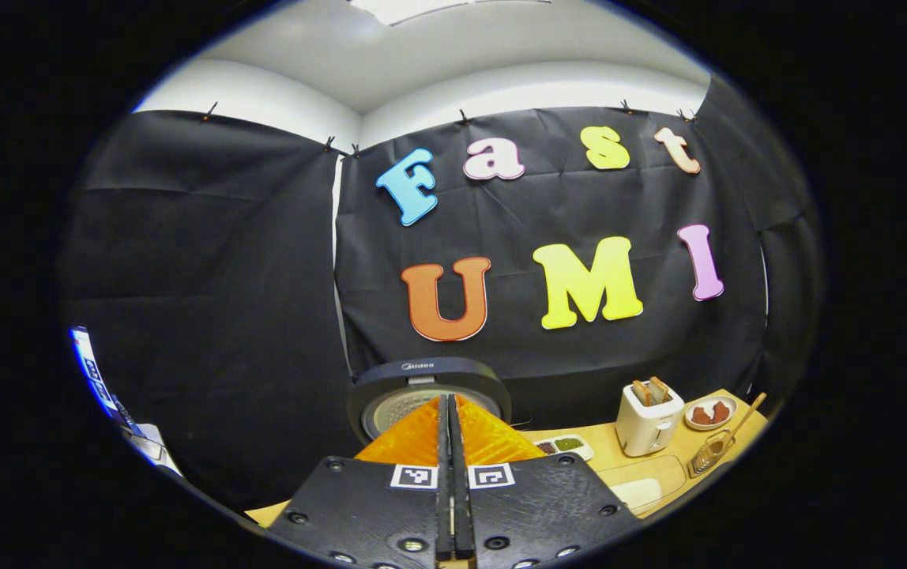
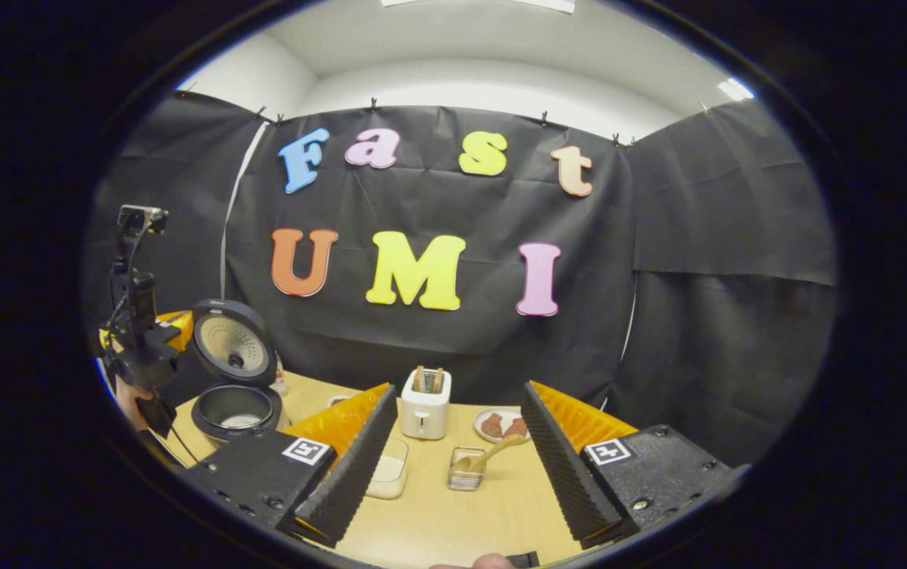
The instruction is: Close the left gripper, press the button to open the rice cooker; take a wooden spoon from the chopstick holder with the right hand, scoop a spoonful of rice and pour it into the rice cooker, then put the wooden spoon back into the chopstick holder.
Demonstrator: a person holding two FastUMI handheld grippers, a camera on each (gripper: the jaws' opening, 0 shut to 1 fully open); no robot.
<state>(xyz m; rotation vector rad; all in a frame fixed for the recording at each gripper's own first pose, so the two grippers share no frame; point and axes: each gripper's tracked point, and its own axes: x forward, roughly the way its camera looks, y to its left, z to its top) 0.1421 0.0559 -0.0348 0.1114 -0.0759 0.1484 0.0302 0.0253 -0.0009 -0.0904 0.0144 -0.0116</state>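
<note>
Black cloth walls the booth behind a pale wooden worktop in the left gripper view, under a white ceiling. At the bottom the left tongs are fully closed, the two ribbed wedge fingers pressed flat together with nothing between them, each black base plate carrying a small square black-and-white marker. Just beyond their tips stands the cooker, its round dark lid raised and facing the camera, showing a perforated metal inner plate; the brand word on the lid's rim is too small to be sure of. To the right sit a white toaster with two slices of bread in it, a small white plate of reddish-brown pieces, a divided dish, and the mesh holder with the wooden spoon leaning out of it. Seen from the right gripper view, the right tongs are wide open and empty, their ridged inner faces well apart, touching nothing. Between the fingers, farther off on the worktop, stands the holder with the spoon resting in it, handle tilted right; the toaster and plate lie behind, a clear tub beside the left finger. At far left the cooker gapes open, round lid upright, pot dark inside, with the left tongs just beside it, held by a hand.
</note>
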